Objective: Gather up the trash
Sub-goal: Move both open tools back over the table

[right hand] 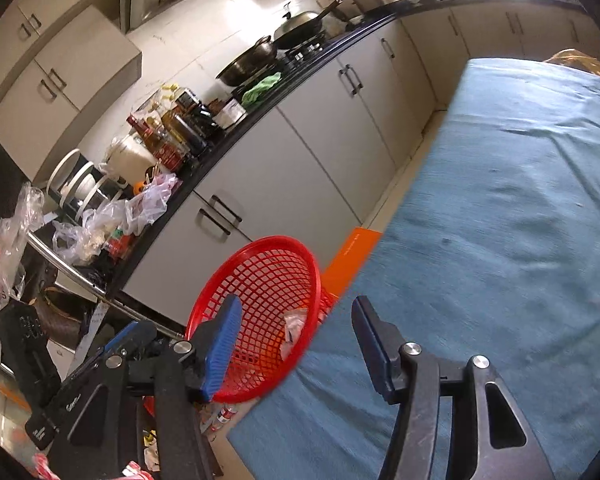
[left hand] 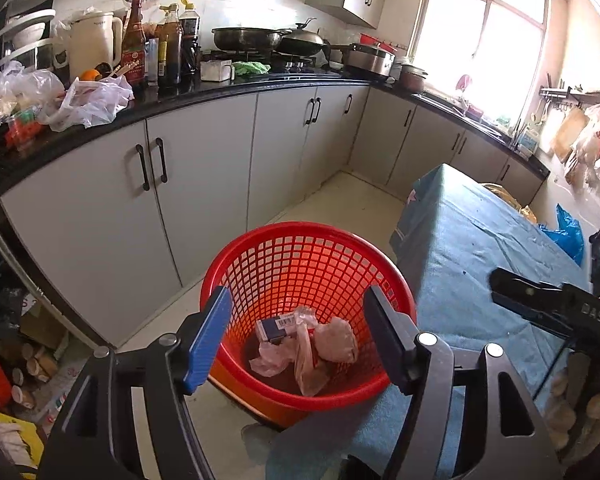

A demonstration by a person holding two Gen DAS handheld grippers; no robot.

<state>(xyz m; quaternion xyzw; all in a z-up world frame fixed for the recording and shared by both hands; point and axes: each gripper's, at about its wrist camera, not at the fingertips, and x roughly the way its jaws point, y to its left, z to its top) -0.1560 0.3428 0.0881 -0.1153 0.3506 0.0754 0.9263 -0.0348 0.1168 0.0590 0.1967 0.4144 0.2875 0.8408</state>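
Below the left gripper (left hand: pixel 296 336), jaws released and empty, trash (left hand: pixel 306 340) lies in the red basket (left hand: pixel 236 256). At ten o'clock of the right gripper (right hand: pixel 296 344), likewise released, the basket (right hand: pixel 268 248) sits beside the blue-covered table (right hand: pixel 500 220); a careless swing could tip it.

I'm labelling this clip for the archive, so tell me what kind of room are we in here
A home kitchen, most likely. A wok sits on a gas stove, sauce bottles crowd the black countertop above grey cabinets, and a red mesh trash basket stands on the floor.
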